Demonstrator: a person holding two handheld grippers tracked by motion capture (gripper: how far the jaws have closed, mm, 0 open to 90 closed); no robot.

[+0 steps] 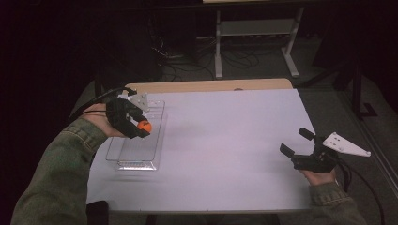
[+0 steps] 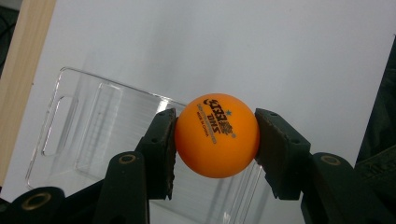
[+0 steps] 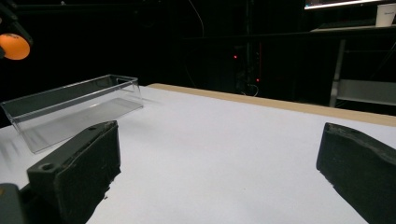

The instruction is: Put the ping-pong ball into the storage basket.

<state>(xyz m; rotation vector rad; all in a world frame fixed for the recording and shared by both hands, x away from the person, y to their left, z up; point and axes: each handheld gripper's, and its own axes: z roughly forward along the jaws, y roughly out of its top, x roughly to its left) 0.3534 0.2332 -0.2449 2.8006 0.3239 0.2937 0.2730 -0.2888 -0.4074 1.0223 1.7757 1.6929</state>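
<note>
My right hand-held gripper sat near the surface's right edge, jaws spread wide with nothing between them. Farther off, my left hand-held gripper pinched the orange ball between both pads, held above the clear tray at the left.

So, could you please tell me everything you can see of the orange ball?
The orange ball is a smooth, matt, plastic-looking table-tennis ball with dark printed lettering and a small star on its upper face. It is whole and clean. The left claw is shut on it, one black pad pressing each side, holding it in the air over the clear plastic tray near the table's left edge. Nothing else touches it.
</note>
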